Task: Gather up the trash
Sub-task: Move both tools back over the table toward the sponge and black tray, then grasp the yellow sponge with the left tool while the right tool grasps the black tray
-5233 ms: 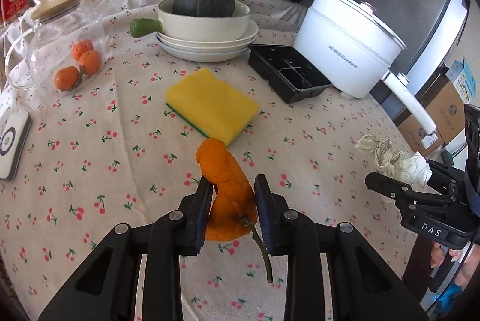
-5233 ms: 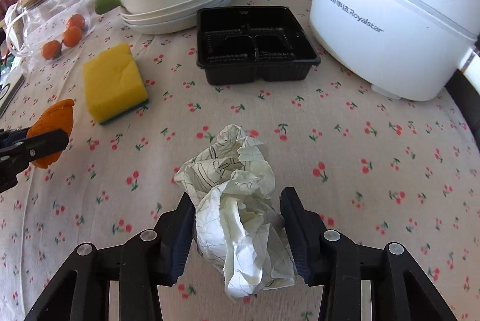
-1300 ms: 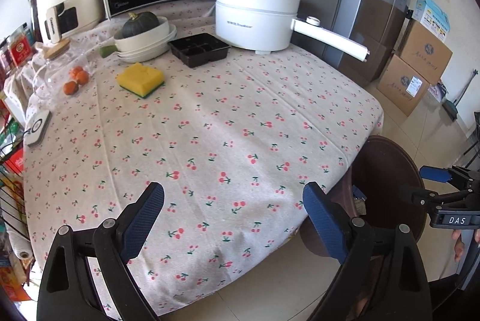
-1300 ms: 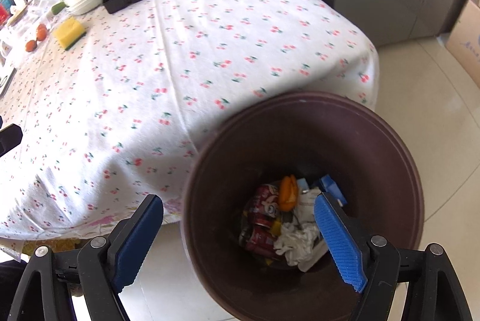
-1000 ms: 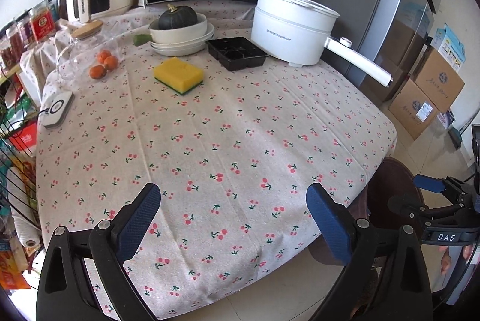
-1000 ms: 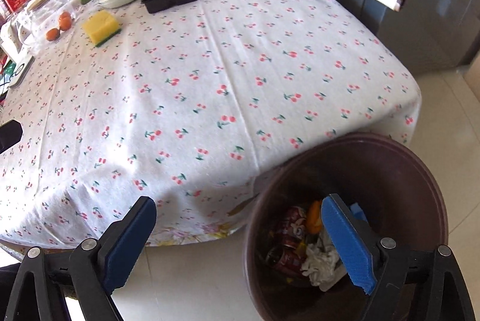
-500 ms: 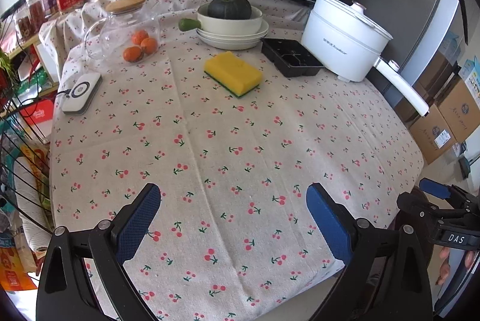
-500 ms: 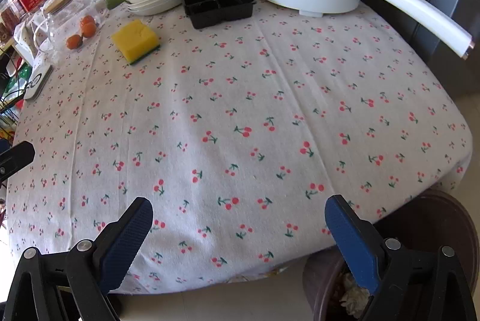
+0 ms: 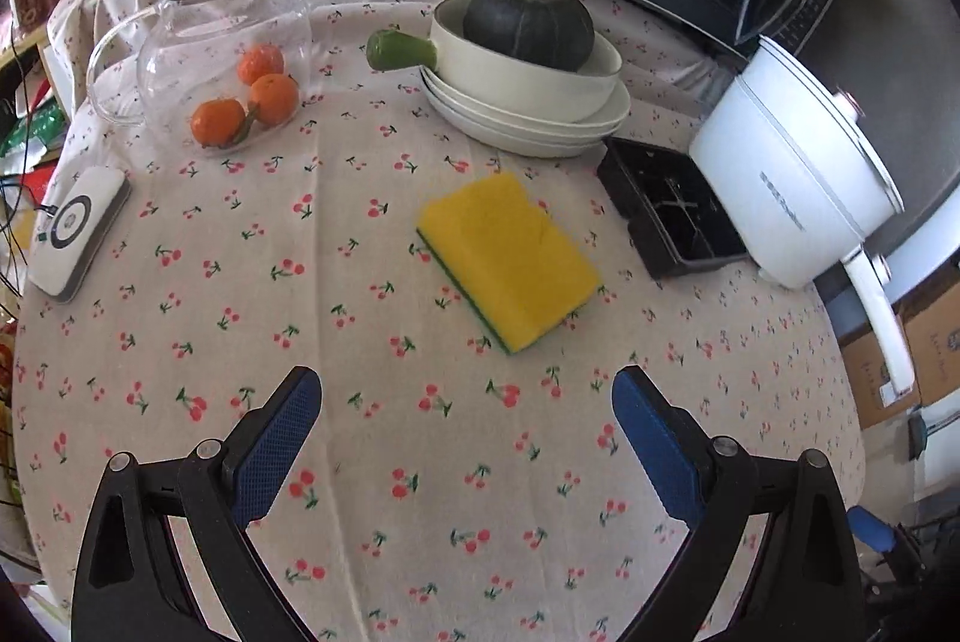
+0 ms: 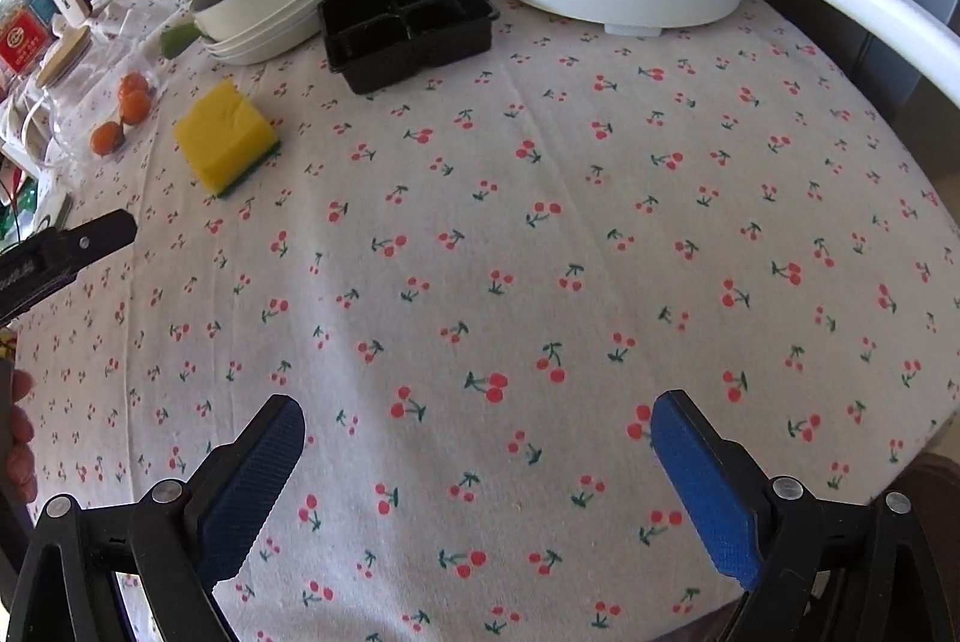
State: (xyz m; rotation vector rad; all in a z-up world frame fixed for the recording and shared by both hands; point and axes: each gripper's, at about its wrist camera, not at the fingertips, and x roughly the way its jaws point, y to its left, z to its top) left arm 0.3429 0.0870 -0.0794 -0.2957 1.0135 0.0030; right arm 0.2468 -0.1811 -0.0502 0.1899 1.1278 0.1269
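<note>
I hold both grippers wide and empty over the cherry-print tabletop [image 10: 540, 222]; the black plastic tray [image 10: 408, 24], likeliest remaining trash, lies ahead-left of my right gripper [image 10: 474, 438], far right of my left gripper [image 9: 465, 411].

Both handheld grippers, left gripper [image 9: 467, 390] and right gripper [image 10: 477, 414], had black plastic frames, silver screws at the joints, and two fingers [image 10: 252, 468] faced with textured blue pads [image 9: 654, 438]. White lettering, unreadable, marked one side.
</note>
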